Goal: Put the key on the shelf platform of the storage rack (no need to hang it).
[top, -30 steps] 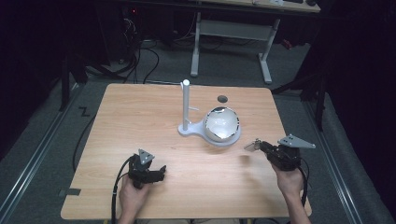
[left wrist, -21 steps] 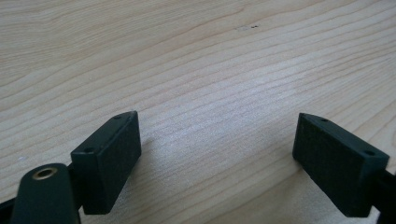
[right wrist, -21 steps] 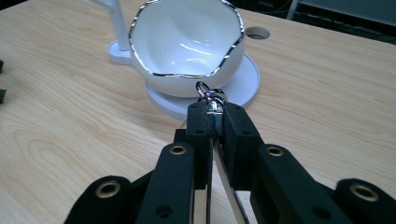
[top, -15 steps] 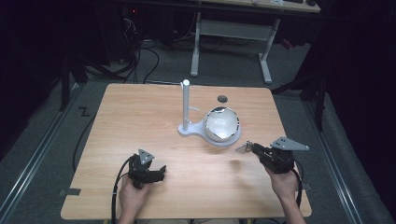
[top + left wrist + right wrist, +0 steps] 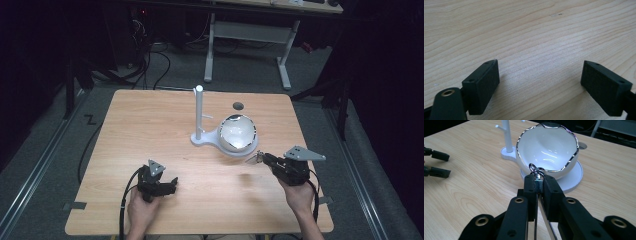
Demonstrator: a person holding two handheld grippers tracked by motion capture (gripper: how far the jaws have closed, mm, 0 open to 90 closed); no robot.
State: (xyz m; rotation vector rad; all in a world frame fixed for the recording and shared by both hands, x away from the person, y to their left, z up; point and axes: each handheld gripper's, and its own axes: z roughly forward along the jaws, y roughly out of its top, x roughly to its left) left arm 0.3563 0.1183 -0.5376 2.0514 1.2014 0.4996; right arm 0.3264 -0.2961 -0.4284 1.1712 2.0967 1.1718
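Note:
My right gripper (image 5: 261, 159) is shut on a small silver metal clasp (image 5: 535, 171) whose ring sticks out past the fingertips. The clasp (image 5: 252, 159) hangs just in front of a white bowl (image 5: 238, 132) with a wavy silver rim, almost touching that rim in the right gripper view. The bowl (image 5: 549, 142) sits on the round dish of a white stand (image 5: 199, 112) with an upright post. At the table's near left my left gripper (image 5: 172, 184) rests low over the wood, open, with nothing between its pads (image 5: 484, 82).
The wooden table (image 5: 150, 125) has a dark round hole (image 5: 238, 105) behind the bowl. The post (image 5: 506, 132) carries short side pegs. The left gripper (image 5: 436, 163) lies far off to the left in the right gripper view. Cables and a desk frame stand on the floor beyond.
The right gripper has moved left and forward with the clasp, closing in on the bowl's near rim. The left gripper has stayed put.

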